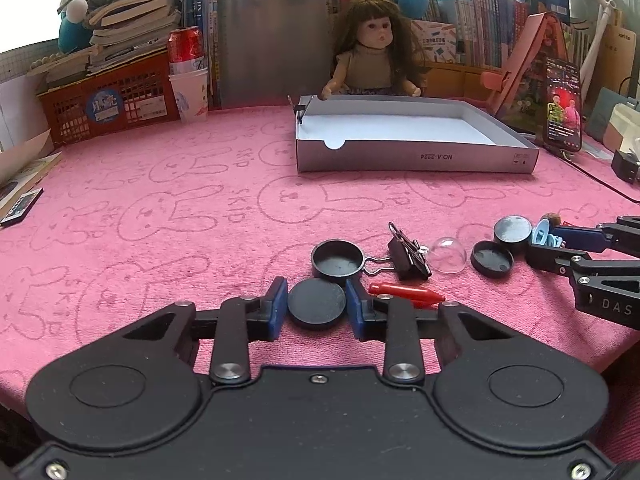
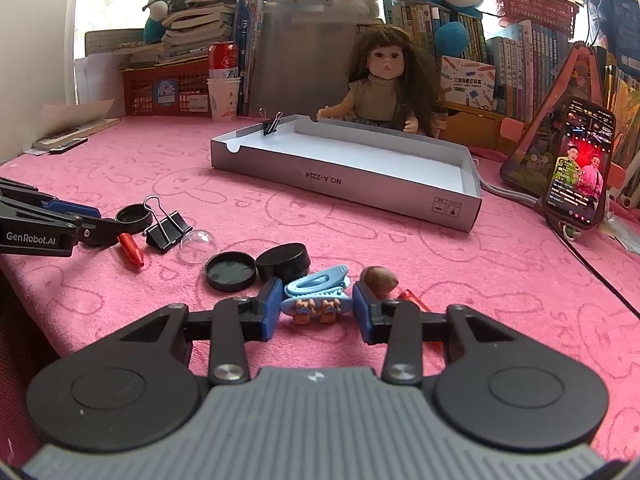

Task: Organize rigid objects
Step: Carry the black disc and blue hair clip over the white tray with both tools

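My left gripper (image 1: 317, 307) has its blue pads against both sides of a black round lid (image 1: 317, 305) lying on the pink cloth. Just beyond lie a black round cup (image 1: 338, 261), a black binder clip (image 1: 408, 254), a red crayon (image 1: 406, 294), a clear dome (image 1: 448, 255) and two more black lids (image 1: 492, 258). My right gripper (image 2: 313, 306) is open around a light blue hair clip (image 2: 318, 294) with small bears; the pads stand slightly apart from it. A brown nut (image 2: 379, 280) lies beside it. The grey shallow box (image 1: 416, 156) stands farther back, with a small binder clip (image 2: 272, 124) on its rim.
A doll (image 1: 374, 56) sits behind the box. A phone (image 2: 582, 164) with a lit screen leans at the right, with a cable across the cloth. A red basket (image 1: 108, 104), a paper cup with a can (image 1: 188, 76) and stacked books line the back.
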A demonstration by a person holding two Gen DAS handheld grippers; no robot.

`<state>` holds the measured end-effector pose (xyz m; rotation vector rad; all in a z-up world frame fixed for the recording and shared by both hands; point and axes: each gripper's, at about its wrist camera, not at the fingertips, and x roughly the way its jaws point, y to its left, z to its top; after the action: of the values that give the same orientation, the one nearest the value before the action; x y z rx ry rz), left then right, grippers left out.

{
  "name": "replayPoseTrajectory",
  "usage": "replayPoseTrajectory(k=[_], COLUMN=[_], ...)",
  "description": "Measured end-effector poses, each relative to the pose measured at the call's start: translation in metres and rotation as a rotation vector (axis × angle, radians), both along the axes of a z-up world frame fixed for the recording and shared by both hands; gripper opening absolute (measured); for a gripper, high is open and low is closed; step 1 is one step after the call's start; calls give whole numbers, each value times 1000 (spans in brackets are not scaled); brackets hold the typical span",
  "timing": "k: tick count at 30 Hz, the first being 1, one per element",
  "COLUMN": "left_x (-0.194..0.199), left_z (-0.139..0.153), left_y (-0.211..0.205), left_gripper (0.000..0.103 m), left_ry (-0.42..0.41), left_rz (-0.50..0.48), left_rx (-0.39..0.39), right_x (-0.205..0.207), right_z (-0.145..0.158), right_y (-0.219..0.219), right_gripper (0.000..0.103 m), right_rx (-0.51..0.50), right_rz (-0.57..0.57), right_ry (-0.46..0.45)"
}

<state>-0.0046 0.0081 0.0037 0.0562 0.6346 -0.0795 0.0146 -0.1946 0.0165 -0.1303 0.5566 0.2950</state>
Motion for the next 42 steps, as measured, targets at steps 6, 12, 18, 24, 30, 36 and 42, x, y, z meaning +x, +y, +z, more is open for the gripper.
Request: replayPoseTrajectory(k=[6, 12, 18, 24, 30, 36, 42], left_x=[-3, -6, 9, 44, 84, 123, 160], left_z=[4, 18, 30, 49, 60, 67, 71], left_y=[2, 4, -2, -18, -39, -53, -54], left_gripper=[30, 29, 29, 29, 29, 29, 29], left_ry=[-4, -35, -51, -61, -45, -27, 9], left_rz=[13, 11, -12, -29, -43, -23, -2], left_rx=[-11, -37, -45, -49, -39, -32, -72], right_x=[-2, -4, 6, 33, 66, 102, 134], right_z=[3, 11, 27, 42, 53, 60, 62], right_y=[2, 4, -1, -15, -22, -28, -31], right_gripper=[43, 43, 43, 43, 43, 43, 43], right_rx=[3, 18, 68, 123, 135, 146, 140], right_rz=[-9, -23, -66, -124, -158, -178, -203], right_ry=[8, 12, 15, 38, 58, 93, 137])
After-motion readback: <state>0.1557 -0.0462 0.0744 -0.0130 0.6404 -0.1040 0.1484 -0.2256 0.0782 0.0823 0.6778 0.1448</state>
